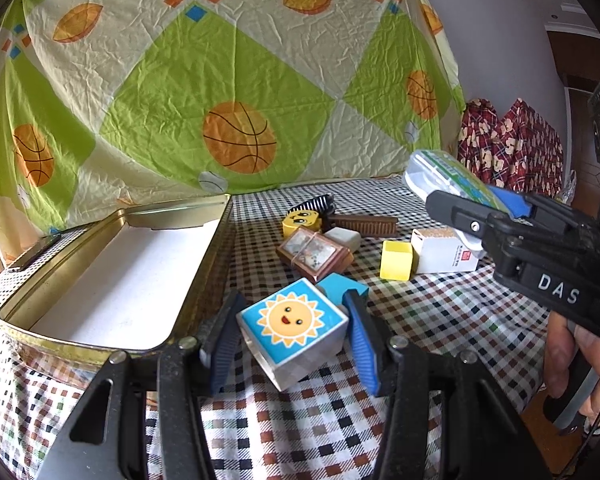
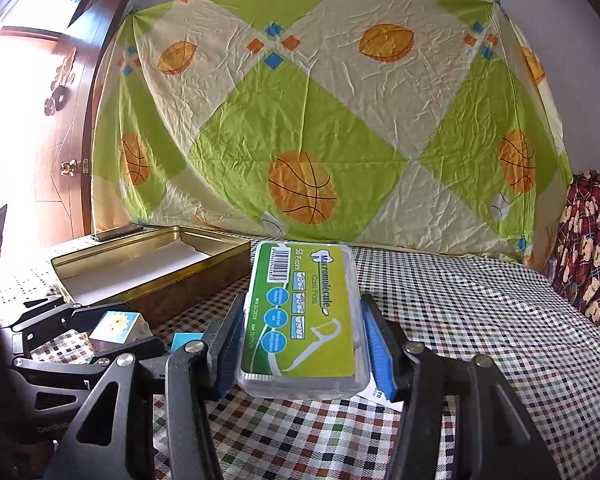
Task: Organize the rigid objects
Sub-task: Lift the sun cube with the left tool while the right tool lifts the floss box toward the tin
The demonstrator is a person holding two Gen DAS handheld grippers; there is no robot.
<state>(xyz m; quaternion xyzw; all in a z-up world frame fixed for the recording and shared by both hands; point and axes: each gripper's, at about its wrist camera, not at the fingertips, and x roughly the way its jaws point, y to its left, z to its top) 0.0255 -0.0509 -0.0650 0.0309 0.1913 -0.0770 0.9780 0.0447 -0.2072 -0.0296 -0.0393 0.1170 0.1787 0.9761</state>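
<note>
Left gripper pinches sun block | right gripper clamps floss box | tin (white-lined) empty

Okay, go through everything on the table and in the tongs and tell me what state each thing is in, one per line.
Left tongs: shut on the sun block.
Sun block: gripped, tilted, over the cloth.
Right tongs: shut on the floss box.
Floss box: closed, gripped, lifted off the table.
Tin: open, only white lining inside.
Yellow cube: on the table, apart from the tin.
Framed picture: lying flat, leaning on neighbouring pieces.
</note>
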